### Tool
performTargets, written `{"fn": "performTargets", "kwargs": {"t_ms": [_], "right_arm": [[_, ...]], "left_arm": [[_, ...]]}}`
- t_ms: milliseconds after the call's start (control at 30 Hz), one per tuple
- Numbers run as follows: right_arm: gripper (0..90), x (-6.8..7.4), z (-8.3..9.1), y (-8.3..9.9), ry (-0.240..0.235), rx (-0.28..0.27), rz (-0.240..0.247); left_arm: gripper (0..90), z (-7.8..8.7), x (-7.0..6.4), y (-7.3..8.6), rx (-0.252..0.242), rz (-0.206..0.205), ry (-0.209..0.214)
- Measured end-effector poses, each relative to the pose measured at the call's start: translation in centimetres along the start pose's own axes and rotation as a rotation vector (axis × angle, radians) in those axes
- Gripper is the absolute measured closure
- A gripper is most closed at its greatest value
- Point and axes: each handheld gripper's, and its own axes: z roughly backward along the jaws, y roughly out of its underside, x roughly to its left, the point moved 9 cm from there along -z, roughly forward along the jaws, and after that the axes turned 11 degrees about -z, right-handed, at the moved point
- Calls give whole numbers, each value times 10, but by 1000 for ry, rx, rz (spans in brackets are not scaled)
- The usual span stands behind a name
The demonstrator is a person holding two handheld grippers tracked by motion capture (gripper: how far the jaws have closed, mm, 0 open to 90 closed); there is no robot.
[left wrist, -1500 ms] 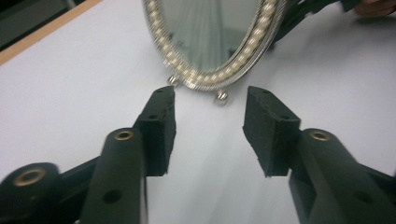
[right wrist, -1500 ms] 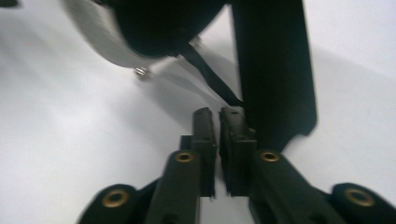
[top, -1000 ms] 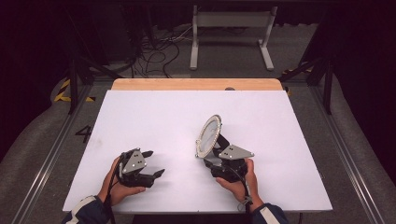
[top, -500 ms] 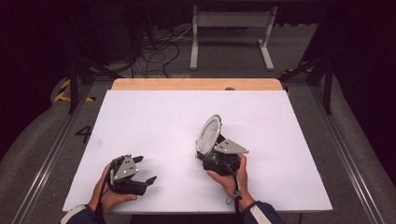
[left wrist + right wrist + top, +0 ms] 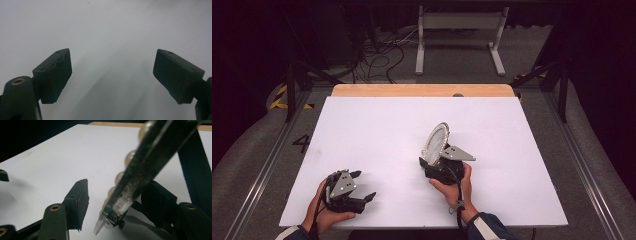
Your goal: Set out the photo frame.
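Observation:
A round mirror [image 5: 435,142] with a pearl-beaded rim stands tilted on its edge on the white table [image 5: 377,125], right of centre. In the right gripper view the mirror's rim [image 5: 140,177] runs edge-on between the two jaws, and a black prop strap [image 5: 192,162] shows behind it. My right gripper [image 5: 432,161] [image 5: 118,187] is open around the mirror's lower edge: the left jaw stands apart from it, the right jaw close behind it. My left gripper [image 5: 363,185] [image 5: 112,67] is open over bare table near the front left, nothing between its jaws.
A wooden strip [image 5: 422,90] borders the table's far edge. Beyond it are dark floor, cables [image 5: 382,55] and a white metal stand [image 5: 459,35]. The table's front edge lies just under both hands.
My left gripper has drawn back left and toward the front edge. The right gripper has shifted slightly left at the mirror, which stays in about the same place.

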Motion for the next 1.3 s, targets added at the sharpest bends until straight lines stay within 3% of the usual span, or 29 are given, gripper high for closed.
{"fn": "performTargets", "kwargs": {"t_ms": [133,200,733,1000,1233,1300], "right_arm": [[435,-2,-3,2,26,-1,-13],[518,-5,-4,1,35,-9,-19],[606,-13,3,3,-75,79,-16],[676,-19,7,0,-115,156,3],[700,-23,10,-1,-116,147,-1],[652,-23,8,0,-105,125,-1]], "left_arm": [[162,3,0,2,0,8,-10],[163,3,1,2,0,9,-11],[163,3,0,1,2,8,-5],[162,2,-1,1,3,4,2],[163,2,-2,0,3,-1,6],[163,1,-2,-1,0,1,8]]}}
